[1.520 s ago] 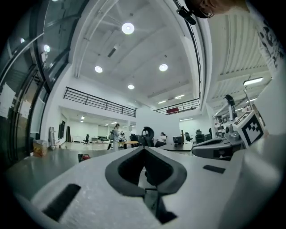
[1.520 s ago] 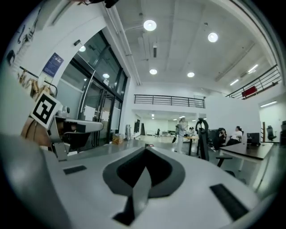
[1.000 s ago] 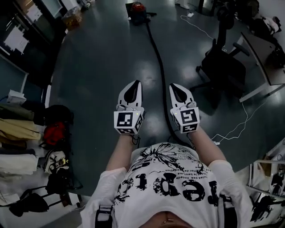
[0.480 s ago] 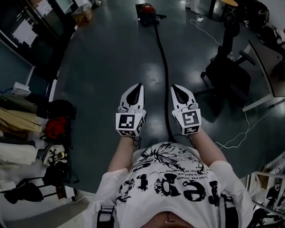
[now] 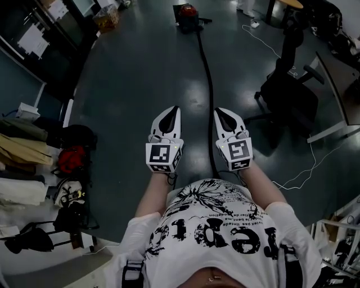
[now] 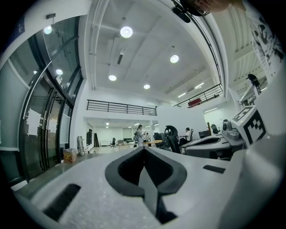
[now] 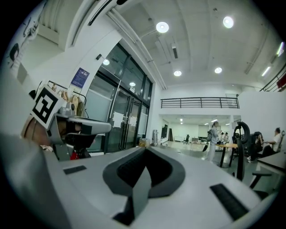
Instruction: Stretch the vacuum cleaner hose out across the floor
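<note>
Open dark floor (image 5: pixel 129 84) runs from near to far; its left edge is lined with bags (image 5: pixel 67 160), its right edge taken by a chair (image 5: pixel 287 84) and a desk (image 5: pixel 337 67), with a white cable (image 5: pixel 304 169) trailing near right. The hose (image 5: pixel 206 64) lies on the floor down the middle, long axis near to far, bowing slightly; its far end meets the vacuum (image 5: pixel 188 16); its near end passes under the right gripper (image 5: pixel 218 112) and is hidden. The left gripper (image 5: pixel 175 110) sits just left of the hose, apart from it; both point level toward the far end, jaws together on nothing.
</note>
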The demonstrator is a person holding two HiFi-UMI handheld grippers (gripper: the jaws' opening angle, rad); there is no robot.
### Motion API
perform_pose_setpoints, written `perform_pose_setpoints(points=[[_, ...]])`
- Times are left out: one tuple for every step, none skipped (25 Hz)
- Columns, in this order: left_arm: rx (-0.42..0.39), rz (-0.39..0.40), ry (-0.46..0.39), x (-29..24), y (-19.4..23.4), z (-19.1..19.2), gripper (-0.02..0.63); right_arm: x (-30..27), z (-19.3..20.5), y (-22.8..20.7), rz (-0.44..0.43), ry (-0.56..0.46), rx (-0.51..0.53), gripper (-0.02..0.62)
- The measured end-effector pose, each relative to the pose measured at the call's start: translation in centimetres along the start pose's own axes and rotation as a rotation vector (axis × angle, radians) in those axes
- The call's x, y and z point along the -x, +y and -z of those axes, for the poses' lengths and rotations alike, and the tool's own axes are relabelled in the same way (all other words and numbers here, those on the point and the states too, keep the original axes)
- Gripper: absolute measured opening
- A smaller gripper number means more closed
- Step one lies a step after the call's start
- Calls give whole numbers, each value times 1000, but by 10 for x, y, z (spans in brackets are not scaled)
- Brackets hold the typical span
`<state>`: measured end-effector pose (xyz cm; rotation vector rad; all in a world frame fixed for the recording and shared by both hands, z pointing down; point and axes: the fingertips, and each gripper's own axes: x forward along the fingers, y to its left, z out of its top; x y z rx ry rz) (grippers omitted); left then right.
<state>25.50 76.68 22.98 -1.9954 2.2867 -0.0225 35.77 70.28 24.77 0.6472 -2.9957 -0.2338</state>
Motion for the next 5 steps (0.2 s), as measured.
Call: perform_pose_setpoints(points=[[2,0,0,-2,-1,0,5,0,0,-2,-2,-1,0,3],[4,0,0,-3,-2,0,5,0,0,-3,-3,-2,1,3],[4,-1,0,-5,-3,-1,5,-1,0,-5,-4,-3,3,3],[2,-1,0,-6,-3,-1,5,-1,0,-6,-6,-5,4,3],[0,-1,0,-8,-4,-2,5,-1,0,-7,-7,-6,6,3]])
